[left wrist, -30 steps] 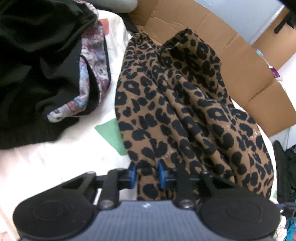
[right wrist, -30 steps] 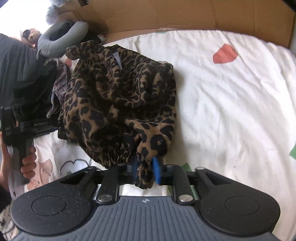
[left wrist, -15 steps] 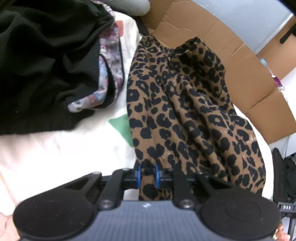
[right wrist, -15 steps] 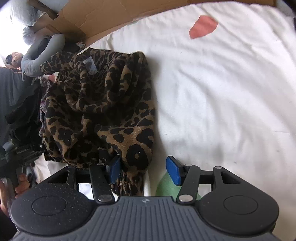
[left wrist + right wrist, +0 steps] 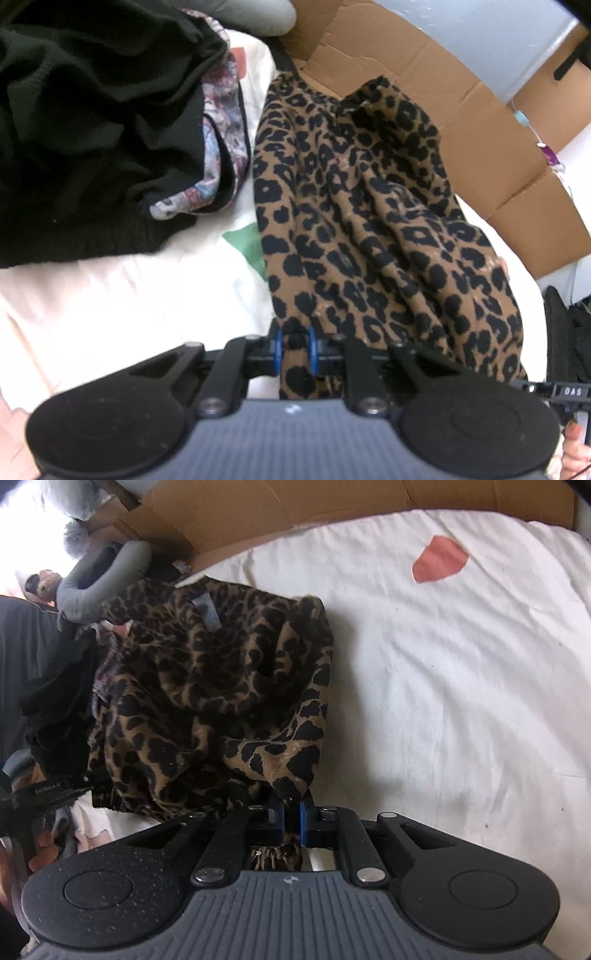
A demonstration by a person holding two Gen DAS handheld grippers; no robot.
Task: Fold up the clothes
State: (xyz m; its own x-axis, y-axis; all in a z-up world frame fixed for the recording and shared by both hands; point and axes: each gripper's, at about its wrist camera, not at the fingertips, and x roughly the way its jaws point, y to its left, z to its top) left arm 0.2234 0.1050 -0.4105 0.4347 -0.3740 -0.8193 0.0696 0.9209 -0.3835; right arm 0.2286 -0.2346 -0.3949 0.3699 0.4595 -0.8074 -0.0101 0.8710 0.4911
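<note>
A leopard-print garment [image 5: 369, 221] lies bunched on a white sheet [image 5: 110, 295]. My left gripper [image 5: 294, 347] is shut on its near edge, a fold of the fabric pinched between the blue pads. In the right wrist view the same leopard-print garment [image 5: 221, 686] is heaped at the left. My right gripper [image 5: 291, 818] is shut on a corner of it, with cloth passing between the blue pads. The other gripper's handle [image 5: 48, 790] shows at the left edge, held in a hand.
A pile of black and floral clothes [image 5: 92, 122] lies left of the garment. Cardboard walls [image 5: 480, 122] border the far side. A grey neck pillow [image 5: 103, 579] lies at the back. White sheet [image 5: 461, 683] spreads to the right, with a red patch [image 5: 439, 563].
My right gripper was shut on the garment, opened half a second ago, and has now shut again on a corner of it. My left gripper kept its hold and drew nearer the fabric.
</note>
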